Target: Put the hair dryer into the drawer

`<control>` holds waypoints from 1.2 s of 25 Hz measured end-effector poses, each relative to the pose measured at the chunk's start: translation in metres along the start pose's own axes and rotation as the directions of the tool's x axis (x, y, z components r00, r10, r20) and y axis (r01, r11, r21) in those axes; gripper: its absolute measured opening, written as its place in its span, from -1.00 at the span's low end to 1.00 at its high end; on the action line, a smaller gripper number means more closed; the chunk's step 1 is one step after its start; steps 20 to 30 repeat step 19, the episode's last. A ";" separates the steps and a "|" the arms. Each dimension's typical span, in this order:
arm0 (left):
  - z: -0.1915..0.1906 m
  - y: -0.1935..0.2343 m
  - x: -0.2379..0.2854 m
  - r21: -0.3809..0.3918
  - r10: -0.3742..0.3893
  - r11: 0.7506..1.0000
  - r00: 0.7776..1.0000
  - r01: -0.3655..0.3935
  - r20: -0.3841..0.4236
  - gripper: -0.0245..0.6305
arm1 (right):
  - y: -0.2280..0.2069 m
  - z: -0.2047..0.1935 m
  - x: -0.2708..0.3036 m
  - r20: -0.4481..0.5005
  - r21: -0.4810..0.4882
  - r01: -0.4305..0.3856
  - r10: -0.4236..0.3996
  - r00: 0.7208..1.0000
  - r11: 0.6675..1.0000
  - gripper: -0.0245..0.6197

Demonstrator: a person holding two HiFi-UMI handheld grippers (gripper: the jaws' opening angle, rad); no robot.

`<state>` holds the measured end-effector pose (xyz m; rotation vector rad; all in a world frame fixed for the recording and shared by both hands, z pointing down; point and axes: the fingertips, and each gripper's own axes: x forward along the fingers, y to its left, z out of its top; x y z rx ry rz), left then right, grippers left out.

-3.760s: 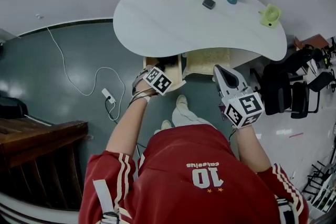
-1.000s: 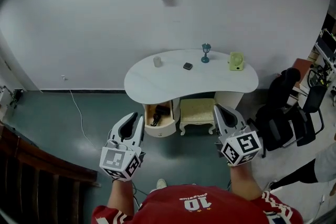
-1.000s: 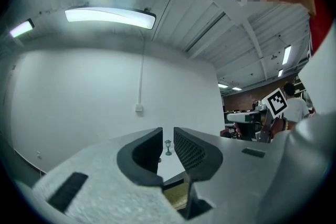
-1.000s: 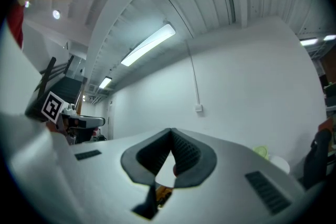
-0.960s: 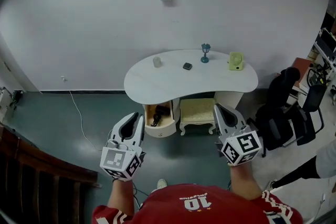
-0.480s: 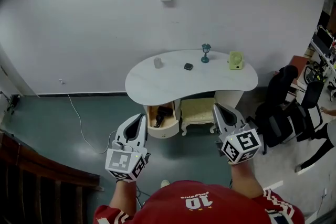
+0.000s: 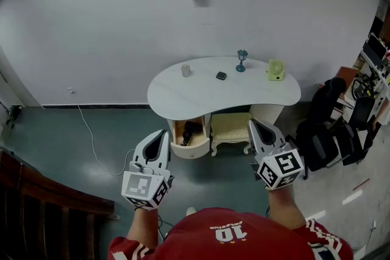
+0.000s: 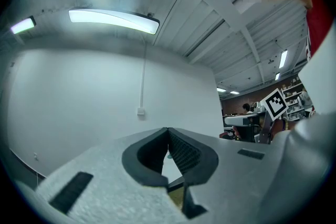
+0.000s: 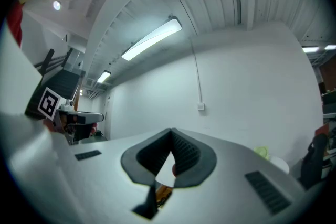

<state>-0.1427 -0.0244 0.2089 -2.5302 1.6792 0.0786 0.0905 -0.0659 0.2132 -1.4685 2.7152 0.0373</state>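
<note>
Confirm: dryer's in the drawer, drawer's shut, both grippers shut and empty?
One thing is wrong: the drawer is open, not shut, as the head view shows. The rest holds: the dryer lies in it, and the left gripper and right gripper are both shut and empty.

A ceiling tube light [image 8: 113,19] glares; fisheye views bend and darken at edges.
</note>
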 end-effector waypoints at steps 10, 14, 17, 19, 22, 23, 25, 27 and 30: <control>0.003 0.002 -0.009 0.015 0.000 1.000 1.000 0.000 -0.003 -0.95 | 0.012 0.002 -0.002 -0.001 -0.002 -0.009 0.009 1.000 1.000 -0.91; 0.002 0.003 -0.007 0.019 -0.003 1.000 1.000 0.003 -0.005 -0.95 | 0.011 0.001 0.000 -0.002 -0.003 -0.007 0.007 1.000 1.000 -0.91; 0.005 0.004 -0.004 0.018 -0.004 1.000 1.000 0.004 -0.005 -0.95 | 0.009 0.003 0.003 -0.003 -0.005 -0.006 0.006 1.000 1.000 -0.91; 0.007 0.005 -0.002 0.018 -0.003 1.000 1.000 0.003 -0.004 -0.95 | 0.009 0.004 0.004 -0.004 -0.006 -0.005 0.005 1.000 1.000 -0.91; 0.007 0.005 -0.002 0.018 -0.003 1.000 1.000 0.003 -0.004 -0.95 | 0.009 0.004 0.004 -0.004 -0.006 -0.005 0.005 1.000 1.000 -0.91; 0.007 0.005 -0.002 0.018 -0.003 1.000 1.000 0.003 -0.004 -0.95 | 0.009 0.004 0.004 -0.004 -0.006 -0.005 0.005 1.000 1.000 -0.91; 0.007 0.005 -0.002 0.018 -0.003 1.000 1.000 0.003 -0.004 -0.95 | 0.009 0.004 0.004 -0.004 -0.006 -0.005 0.005 1.000 1.000 -0.91; 0.007 0.005 -0.002 0.018 -0.003 1.000 1.000 0.003 -0.004 -0.95 | 0.009 0.004 0.004 -0.004 -0.006 -0.005 0.005 1.000 1.000 -0.91; 0.007 0.005 -0.002 0.018 -0.003 1.000 1.000 0.003 -0.004 -0.95 | 0.009 0.004 0.004 -0.004 -0.006 -0.005 0.005 1.000 1.000 -0.91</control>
